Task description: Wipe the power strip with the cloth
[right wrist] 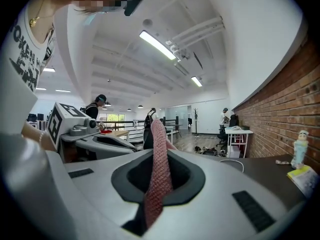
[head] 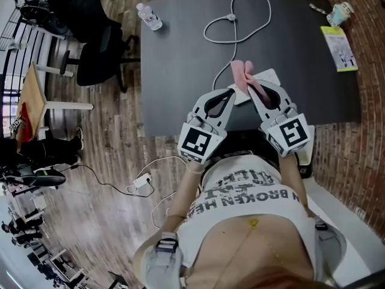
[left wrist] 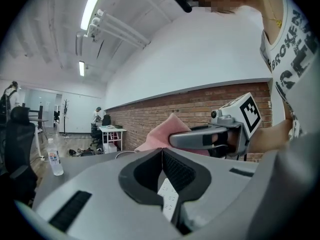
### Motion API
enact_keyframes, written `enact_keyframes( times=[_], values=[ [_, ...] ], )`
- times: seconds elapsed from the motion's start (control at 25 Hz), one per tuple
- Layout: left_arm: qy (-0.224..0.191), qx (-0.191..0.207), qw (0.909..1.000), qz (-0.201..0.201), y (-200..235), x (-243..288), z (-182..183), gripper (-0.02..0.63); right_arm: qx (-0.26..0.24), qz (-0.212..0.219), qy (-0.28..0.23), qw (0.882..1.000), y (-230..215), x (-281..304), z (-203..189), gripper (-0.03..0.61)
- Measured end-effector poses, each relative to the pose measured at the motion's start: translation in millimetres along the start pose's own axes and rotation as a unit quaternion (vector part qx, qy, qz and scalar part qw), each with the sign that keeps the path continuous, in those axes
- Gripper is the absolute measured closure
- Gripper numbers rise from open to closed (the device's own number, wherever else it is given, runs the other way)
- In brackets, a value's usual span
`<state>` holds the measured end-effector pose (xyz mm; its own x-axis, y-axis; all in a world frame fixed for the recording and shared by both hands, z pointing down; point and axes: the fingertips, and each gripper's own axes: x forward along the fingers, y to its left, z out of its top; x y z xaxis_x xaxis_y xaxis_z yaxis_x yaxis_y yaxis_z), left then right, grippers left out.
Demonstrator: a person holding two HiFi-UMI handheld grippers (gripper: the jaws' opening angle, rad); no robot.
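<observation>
The white power strip (head: 268,77) lies on the dark table (head: 180,71) near its front edge, its cable (head: 231,18) looping toward the back. My right gripper (head: 249,84) is shut on the pink cloth (head: 240,72), which stands up between its jaws (right wrist: 159,156) above the strip's left end. My left gripper (head: 230,91) is beside it, its jaws shut with nothing between the pads (left wrist: 162,156). In the left gripper view, part of the power strip (left wrist: 167,199) shows through the gap under the jaws, and the cloth (left wrist: 160,134) hangs ahead.
A water bottle (head: 149,15) stands at the table's back left. A yellow leaflet (head: 338,48) and a small figurine (head: 340,12) sit at the back right. Black office chairs (head: 96,47) stand left of the table. A brick wall runs along the right.
</observation>
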<state>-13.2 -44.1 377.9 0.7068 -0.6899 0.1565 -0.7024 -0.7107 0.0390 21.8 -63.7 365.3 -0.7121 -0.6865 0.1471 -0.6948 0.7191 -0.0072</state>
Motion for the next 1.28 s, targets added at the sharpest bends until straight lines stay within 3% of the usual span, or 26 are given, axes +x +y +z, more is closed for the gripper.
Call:
enact_keyframes(
  times=[0.56,0.8,1.08,1.28],
  values=[
    [0.044,-0.041,0.9982,0.0,22.7,13.5,-50.4,0.606,0.0,-0.013,0.052,0.999,-22.8,9.2,-29.7,0.561],
    [0.104,-0.049,0.9933,-0.014,24.6,20.1,-96.6,0.601,0.017,-0.028,0.068,0.997,-29.9,0.4,-46.5,0.561],
    [0.175,-0.049,0.9827,-0.039,18.7,34.2,-152.7,0.523,0.02,-0.04,0.083,0.996,-39.9,-1.6,-55.7,0.561],
    [0.238,-0.034,0.9695,-0.045,11.5,45.8,-201.4,0.452,0.016,-0.044,0.101,0.994,-49.5,-2.3,-68.3,0.561]
  ],
)
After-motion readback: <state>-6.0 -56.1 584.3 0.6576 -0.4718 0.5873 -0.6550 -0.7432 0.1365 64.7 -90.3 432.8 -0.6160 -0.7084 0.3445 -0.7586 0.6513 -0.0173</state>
